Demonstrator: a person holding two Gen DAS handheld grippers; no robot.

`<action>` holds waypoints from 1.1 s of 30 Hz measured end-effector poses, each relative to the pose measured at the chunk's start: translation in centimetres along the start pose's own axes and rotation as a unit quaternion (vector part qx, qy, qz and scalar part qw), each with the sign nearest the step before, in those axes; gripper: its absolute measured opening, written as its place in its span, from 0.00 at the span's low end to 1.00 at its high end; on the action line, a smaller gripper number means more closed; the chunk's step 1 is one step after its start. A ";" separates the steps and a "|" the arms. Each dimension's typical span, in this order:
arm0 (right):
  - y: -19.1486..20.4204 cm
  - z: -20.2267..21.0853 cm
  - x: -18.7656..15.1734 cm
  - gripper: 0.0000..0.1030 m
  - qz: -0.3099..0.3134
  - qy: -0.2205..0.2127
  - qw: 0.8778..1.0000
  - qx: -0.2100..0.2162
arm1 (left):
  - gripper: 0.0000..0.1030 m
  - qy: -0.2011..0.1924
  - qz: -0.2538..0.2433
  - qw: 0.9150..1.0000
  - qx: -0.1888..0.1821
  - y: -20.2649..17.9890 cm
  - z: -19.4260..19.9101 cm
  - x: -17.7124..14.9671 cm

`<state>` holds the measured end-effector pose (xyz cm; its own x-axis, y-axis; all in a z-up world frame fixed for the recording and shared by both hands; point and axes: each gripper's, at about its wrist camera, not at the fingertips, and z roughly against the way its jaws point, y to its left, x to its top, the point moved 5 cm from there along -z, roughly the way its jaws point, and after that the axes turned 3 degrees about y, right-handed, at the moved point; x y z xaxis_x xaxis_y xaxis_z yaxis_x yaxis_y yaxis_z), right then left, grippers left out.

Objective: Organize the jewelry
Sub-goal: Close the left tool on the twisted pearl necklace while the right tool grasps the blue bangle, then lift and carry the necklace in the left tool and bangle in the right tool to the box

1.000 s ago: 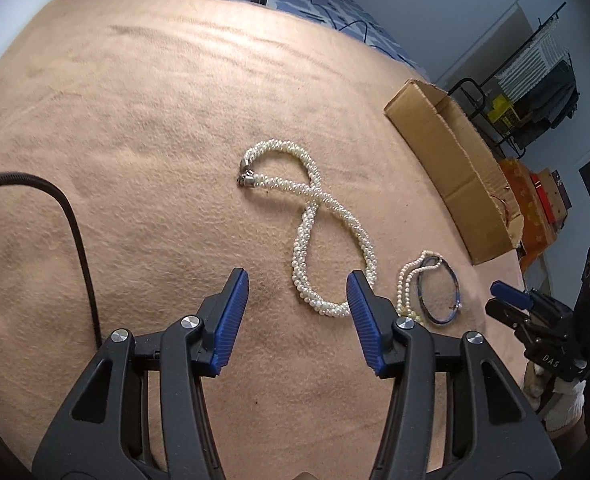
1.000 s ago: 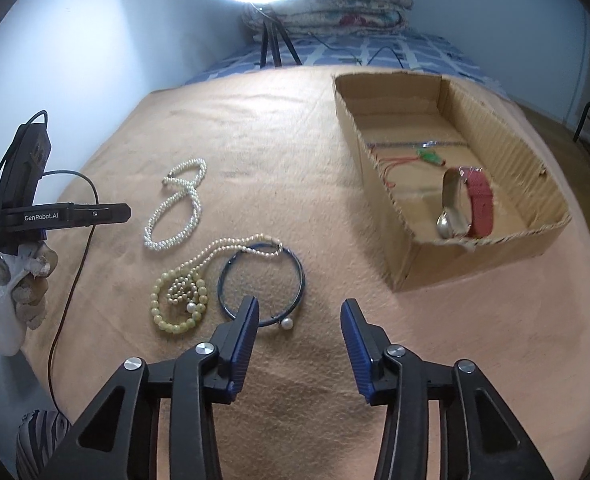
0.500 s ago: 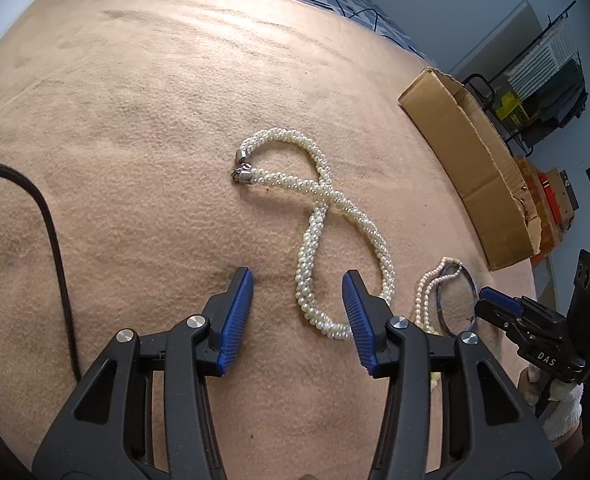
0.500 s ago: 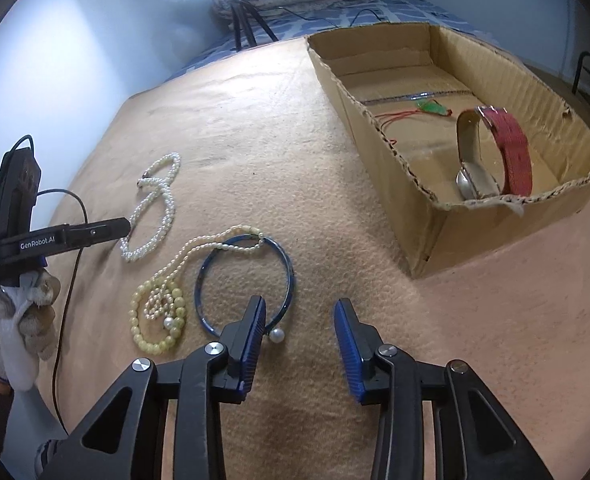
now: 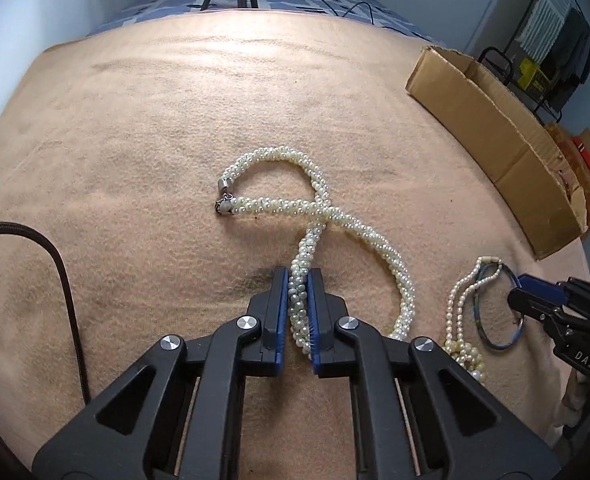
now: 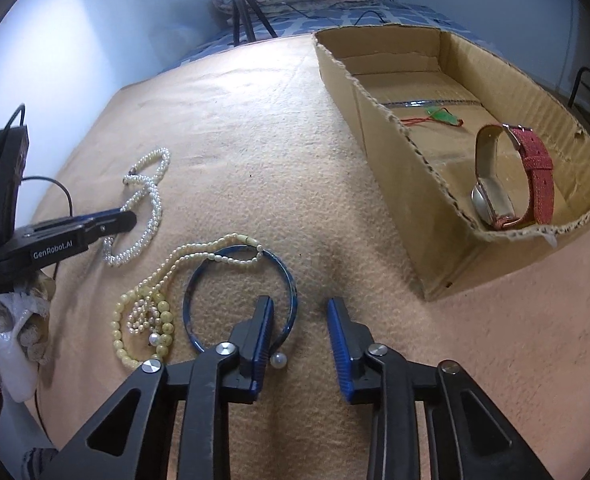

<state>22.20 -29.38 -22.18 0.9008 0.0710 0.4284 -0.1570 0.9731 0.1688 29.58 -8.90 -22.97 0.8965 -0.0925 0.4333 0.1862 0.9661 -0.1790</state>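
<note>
A: Left wrist view. The left gripper (image 5: 297, 280) is pinched on the twisted pearl necklace (image 5: 319, 216); the blue pads press one leg of its figure-eight loop against the tan blanket (image 5: 135, 140). The clasp lies at the far left end of the loop.

B: Anything else there?

A: A black cable (image 5: 67, 280) at left, the cardboard box (image 5: 495, 140) at far right, and the right gripper's tip at the blue bangle's (image 5: 495, 308) edge.

B: Right wrist view?

A: The right gripper (image 6: 299, 312) has its jaws closing. The bangle's rim passes just beside the left pad (image 6: 263, 332); I cannot tell if they touch. A thin pearl strand (image 6: 199, 256) lies across the bangle, coiled beside a yellowish bead bracelet (image 6: 143, 328).

B: The box?

A: Holds a red-strapped watch (image 6: 511, 176) and a green pendant on red cord (image 6: 439, 118).
</note>
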 end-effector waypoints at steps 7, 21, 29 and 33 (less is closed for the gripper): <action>0.0 0.4 0.0 0.05 -0.004 -0.003 1.000 0.010 | 0.06 -0.011 0.045 0.998 -0.035 1.5 1.5 -0.4; 1.6 4.0 -0.1 0.01 0.003 -0.043 0.999 0.030 | 0.06 -0.054 0.070 0.994 -0.068 3.0 7.0 -0.8; 2.4 6.9 -0.2 0.01 0.024 -0.069 0.997 0.018 | 0.06 -0.076 0.066 0.992 -0.081 2.6 9.9 -0.5; 2.5 7.8 0.0 0.01 0.032 -0.077 0.996 0.011 | 0.06 -0.087 0.065 0.990 -0.087 2.5 11.0 0.0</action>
<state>18.64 -28.69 -14.85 0.8154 0.0971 0.5707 -0.2229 0.9625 0.1548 25.56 -3.85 -13.69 0.8377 0.0882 0.5390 0.1531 0.9094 -0.3867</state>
